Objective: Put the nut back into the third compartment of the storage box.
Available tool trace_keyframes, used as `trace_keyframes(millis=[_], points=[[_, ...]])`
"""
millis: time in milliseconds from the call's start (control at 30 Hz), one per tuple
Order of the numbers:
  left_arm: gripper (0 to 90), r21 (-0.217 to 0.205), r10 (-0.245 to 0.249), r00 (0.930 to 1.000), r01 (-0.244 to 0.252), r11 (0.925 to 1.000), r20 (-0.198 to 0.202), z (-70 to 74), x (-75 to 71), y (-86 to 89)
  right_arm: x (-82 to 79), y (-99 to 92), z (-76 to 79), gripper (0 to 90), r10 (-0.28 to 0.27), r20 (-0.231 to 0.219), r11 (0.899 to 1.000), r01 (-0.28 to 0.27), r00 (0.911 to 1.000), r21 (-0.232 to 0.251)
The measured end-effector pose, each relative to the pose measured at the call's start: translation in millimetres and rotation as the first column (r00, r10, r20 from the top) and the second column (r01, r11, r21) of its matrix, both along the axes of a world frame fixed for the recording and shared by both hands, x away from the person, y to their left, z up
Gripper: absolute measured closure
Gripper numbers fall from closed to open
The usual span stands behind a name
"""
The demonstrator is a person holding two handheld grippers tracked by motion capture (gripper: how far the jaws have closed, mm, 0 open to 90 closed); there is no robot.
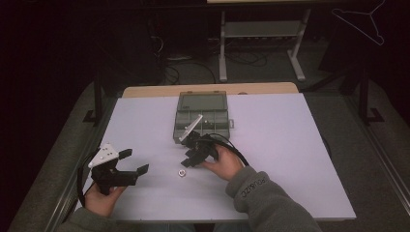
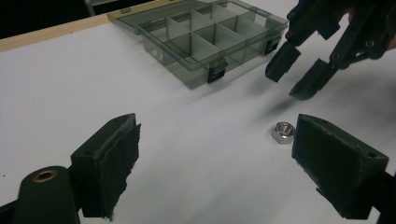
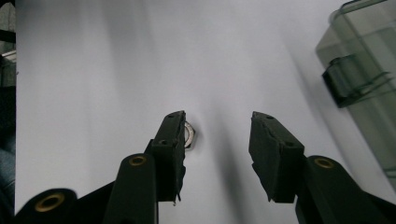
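Observation:
A small steel hex nut lies flat on the white table top, in front of a smoky clear compartment box whose lid stands open. My right gripper hovers just above and behind the nut, pointing down at the table, its jaws open with nothing between them. In the right gripper view the nut peeks out from behind the left jaw of the gripper. My left gripper rests wide open at the front left, empty. Its view shows the nut, the right gripper and the box.
A grey sleeve reaches in from the bottom edge. A wooden strip runs along the far side of the table top. Beyond it are a white desk frame, cables on the dark floor and a wire hanger.

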State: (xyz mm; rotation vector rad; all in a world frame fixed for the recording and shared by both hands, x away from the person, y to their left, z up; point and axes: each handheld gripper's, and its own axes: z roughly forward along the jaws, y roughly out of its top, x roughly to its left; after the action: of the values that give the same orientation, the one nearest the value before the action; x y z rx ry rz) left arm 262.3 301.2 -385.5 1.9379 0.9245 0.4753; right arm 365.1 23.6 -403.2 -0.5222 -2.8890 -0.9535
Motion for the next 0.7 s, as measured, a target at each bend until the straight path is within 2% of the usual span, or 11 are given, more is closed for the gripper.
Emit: trace_keyframes(millis=[167, 367, 700], points=[[14.2, 0.002, 0.001, 1.0000, -0.001, 1.0000, 0.001, 0.5, -0.2, 0.5, -4.7, 4.0, -3.8, 54.3, 0.011, -0.001, 1.000, -0.011, 0.9999, 0.000], [14.2, -0.001, 0.000, 1.0000, 0.000, 1.0000, 0.001, 0.5, -0.3, -0.1, -11.8, 12.4, -13.7, 53.9, 0.040, 0.003, 0.999, -0.040, 0.9992, -0.023], [14.2, -0.009, 0.006, 1.0000, -0.006, 0.9999, 0.003, 0.7, -1.1, 0.1, -17.4, 21.8, -24.0, 56.7, 0.049, 0.011, 0.998, -0.049, 0.9987, -0.049]])
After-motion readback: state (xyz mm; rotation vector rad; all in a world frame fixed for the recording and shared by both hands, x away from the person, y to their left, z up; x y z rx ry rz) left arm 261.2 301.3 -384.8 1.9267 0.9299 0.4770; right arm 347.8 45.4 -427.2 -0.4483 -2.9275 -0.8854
